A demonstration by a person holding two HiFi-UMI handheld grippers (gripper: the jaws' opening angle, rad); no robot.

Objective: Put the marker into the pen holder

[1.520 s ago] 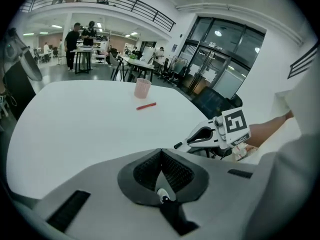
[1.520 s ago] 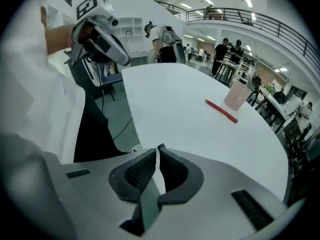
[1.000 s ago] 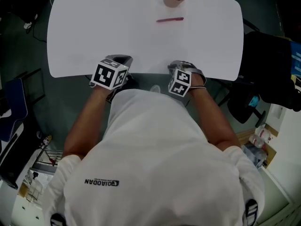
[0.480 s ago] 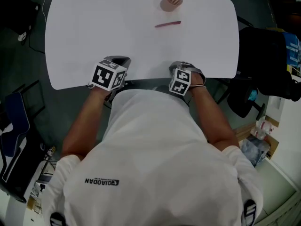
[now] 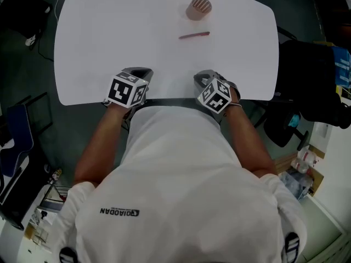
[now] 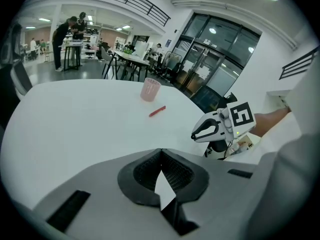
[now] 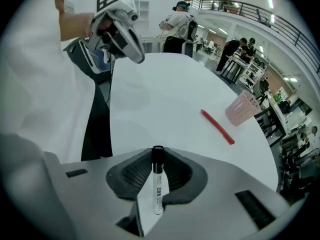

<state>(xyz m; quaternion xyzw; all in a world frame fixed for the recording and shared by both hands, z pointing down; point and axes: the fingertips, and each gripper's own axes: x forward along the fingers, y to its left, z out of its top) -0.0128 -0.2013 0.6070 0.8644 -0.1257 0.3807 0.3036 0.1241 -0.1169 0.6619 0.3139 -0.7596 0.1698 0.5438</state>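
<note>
White plastic marker with a black cap [image 7: 157,184] is pinched in my right tongs [image 7: 157,153]. The two jaws squeeze it from both sides. Its black cap pokes out at the tips and points away from me. My left tongs [image 6: 161,153] are closed up tight at the tips with nothing in them. Both tongs are over the near edge of the big white table with round corners [image 5: 109,37]. The left one is on the left, the right one is on the right, and they are a little apart.

Far across the table stands the pink plastic pen holder with little holes [image 5: 198,7]. It is upright, with its open top facing up. Just on the near side of it lies a thin red pen [image 5: 193,35], flat on the table. It is close to the holder but not touching it. It could be a pencil; it is too small for me to tell. My marker is well apart from the holder.
</note>
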